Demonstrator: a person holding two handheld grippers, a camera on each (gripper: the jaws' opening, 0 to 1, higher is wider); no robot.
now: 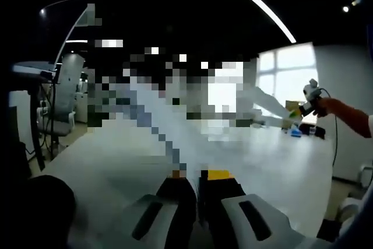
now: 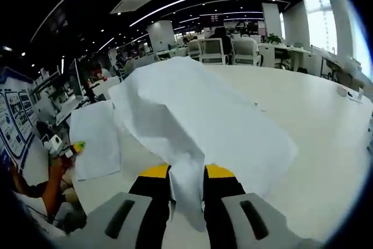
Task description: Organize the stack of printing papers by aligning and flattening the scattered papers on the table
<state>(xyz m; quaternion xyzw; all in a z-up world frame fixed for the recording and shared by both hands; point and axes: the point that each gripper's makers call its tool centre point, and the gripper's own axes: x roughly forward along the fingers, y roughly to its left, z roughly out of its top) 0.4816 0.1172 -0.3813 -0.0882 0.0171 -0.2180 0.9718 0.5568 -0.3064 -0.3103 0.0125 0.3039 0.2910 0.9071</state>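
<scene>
White printing papers (image 2: 198, 115) drape over a white table (image 2: 326, 138). The right gripper (image 2: 186, 174) has black jaws with yellow tips and grey housing; the left gripper (image 1: 197, 176) is coloured the same.

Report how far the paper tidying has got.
Nothing looks finished: no aligned stack shows. In hand: the right gripper is shut on a large white paper sheet, lifted and draped above the white table. The left gripper has its jaws close together; whether it holds anything is unclear. Left to do: another white sheet lies apart by the table edge, not yet aligned or flattened.
</scene>
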